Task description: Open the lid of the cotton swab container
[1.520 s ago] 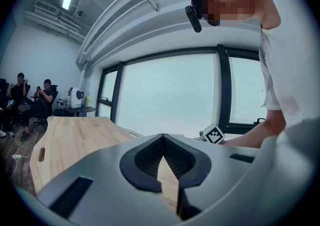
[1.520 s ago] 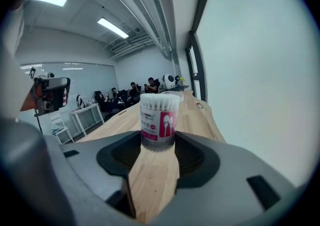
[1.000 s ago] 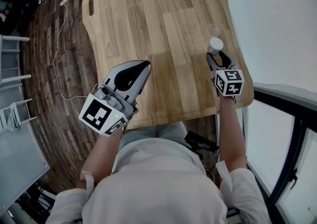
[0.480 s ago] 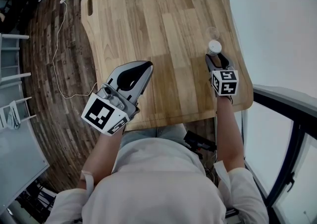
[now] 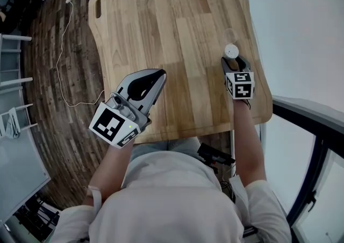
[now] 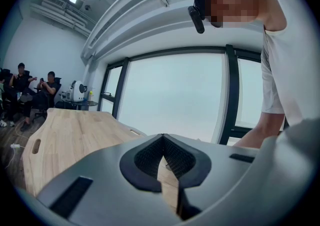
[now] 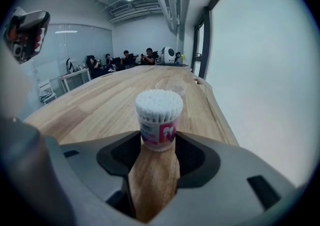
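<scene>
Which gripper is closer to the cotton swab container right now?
Right. The right gripper has the cotton swab container between its open jaw tips; the left gripper, shut, is far to its left across the table.

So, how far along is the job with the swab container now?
Done, it seems: the swabs stand bare in the container, and a clear lid lies behind it. In hand: the open right gripper flanks the container. The left gripper is shut, empty. Left: apparently nothing.
</scene>
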